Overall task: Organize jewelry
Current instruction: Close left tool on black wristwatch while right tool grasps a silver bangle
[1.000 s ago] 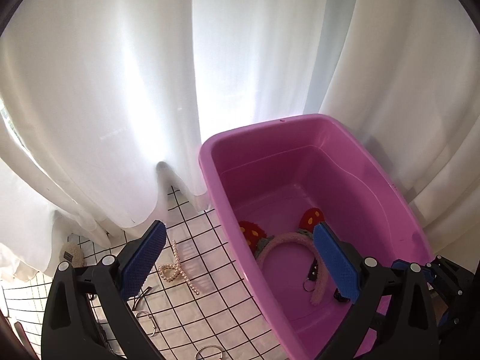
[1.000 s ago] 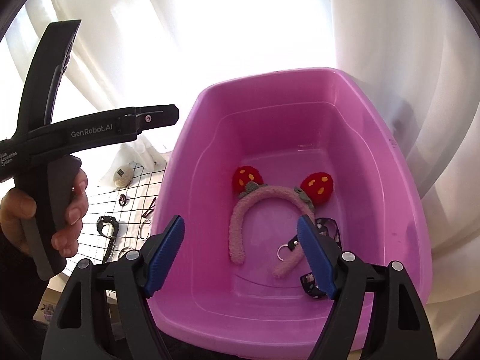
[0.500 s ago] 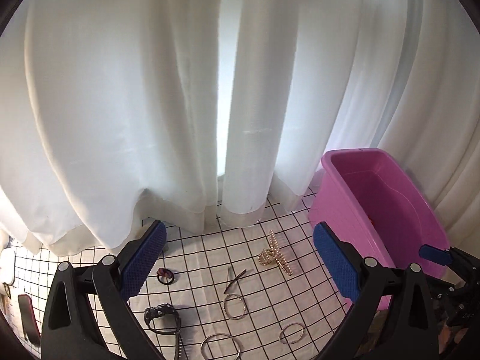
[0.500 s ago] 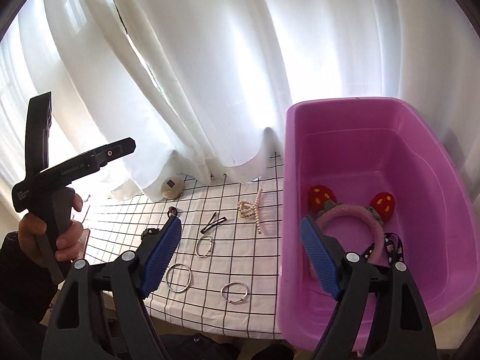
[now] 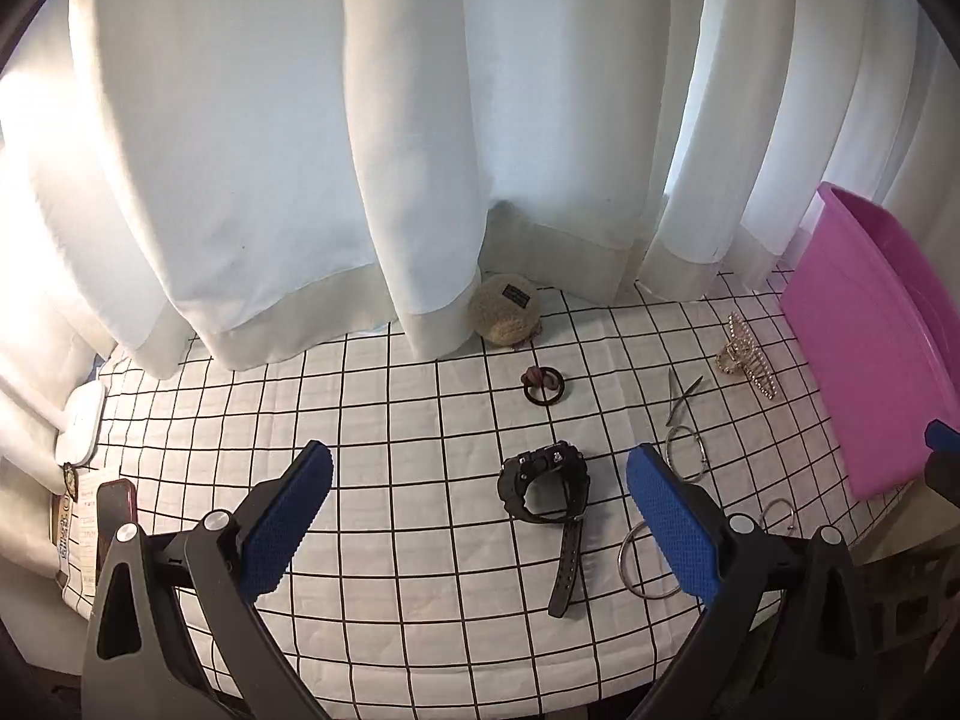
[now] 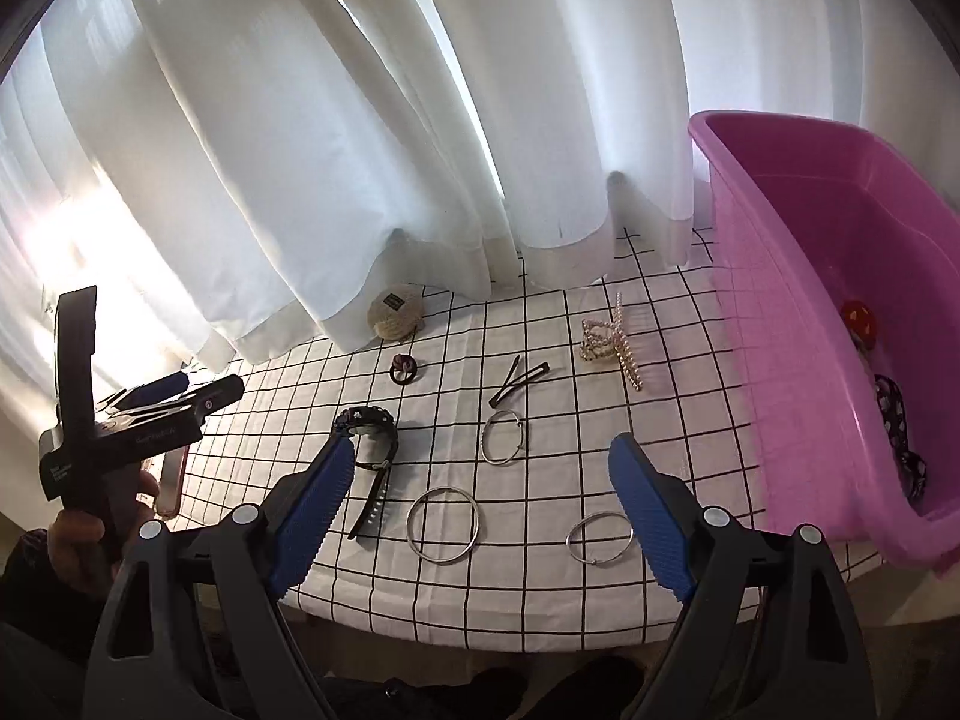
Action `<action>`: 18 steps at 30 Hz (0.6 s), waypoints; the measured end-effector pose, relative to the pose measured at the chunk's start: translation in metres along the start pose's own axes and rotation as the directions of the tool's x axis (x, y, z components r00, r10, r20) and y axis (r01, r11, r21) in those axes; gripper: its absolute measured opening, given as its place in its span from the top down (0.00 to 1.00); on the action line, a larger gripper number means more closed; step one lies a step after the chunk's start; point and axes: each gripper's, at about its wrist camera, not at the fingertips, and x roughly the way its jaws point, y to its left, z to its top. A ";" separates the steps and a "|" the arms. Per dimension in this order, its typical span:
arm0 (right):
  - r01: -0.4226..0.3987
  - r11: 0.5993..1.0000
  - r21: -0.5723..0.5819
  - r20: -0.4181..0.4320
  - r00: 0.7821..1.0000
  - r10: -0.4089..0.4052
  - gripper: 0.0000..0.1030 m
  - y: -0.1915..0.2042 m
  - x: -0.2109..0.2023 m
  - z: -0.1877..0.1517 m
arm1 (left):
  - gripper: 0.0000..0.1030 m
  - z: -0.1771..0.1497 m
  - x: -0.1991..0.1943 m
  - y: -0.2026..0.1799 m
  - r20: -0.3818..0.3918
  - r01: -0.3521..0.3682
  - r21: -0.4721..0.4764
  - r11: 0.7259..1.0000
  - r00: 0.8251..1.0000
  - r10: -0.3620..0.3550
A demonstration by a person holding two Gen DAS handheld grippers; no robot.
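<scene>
My left gripper point(image 5: 480, 516) is open and empty above the checked cloth, with a black watch point(image 5: 549, 489) between its pads. My right gripper point(image 6: 480, 504) is open and empty over a silver ring point(image 6: 444, 517); a second ring point(image 6: 600, 537) and a third point(image 6: 503, 437) lie nearby. A pearl hair claw point(image 6: 612, 345), a black hairpin point(image 6: 519, 381) and a dark hair tie point(image 6: 403, 367) lie further back. The pink tub point(image 6: 798, 324) at the right holds a headband, mostly hidden.
White curtains hang along the table's back edge. A round woven object point(image 5: 504, 306) sits at the curtain hem. A phone point(image 5: 111, 525) and a white device point(image 5: 78, 423) lie at the table's left end. The left gripper point(image 6: 174, 402) shows in the right wrist view.
Both grippers have swung left, away from the pink tub, and now look over the cloth with the loose jewelry. Both stayed open and empty.
</scene>
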 end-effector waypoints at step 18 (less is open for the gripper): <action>0.217 0.974 0.072 -0.126 0.970 -0.207 0.20 -0.032 0.084 -0.070 | 0.06 -0.064 0.108 0.001 -0.109 -0.024 -0.173 0.985 0.994 0.006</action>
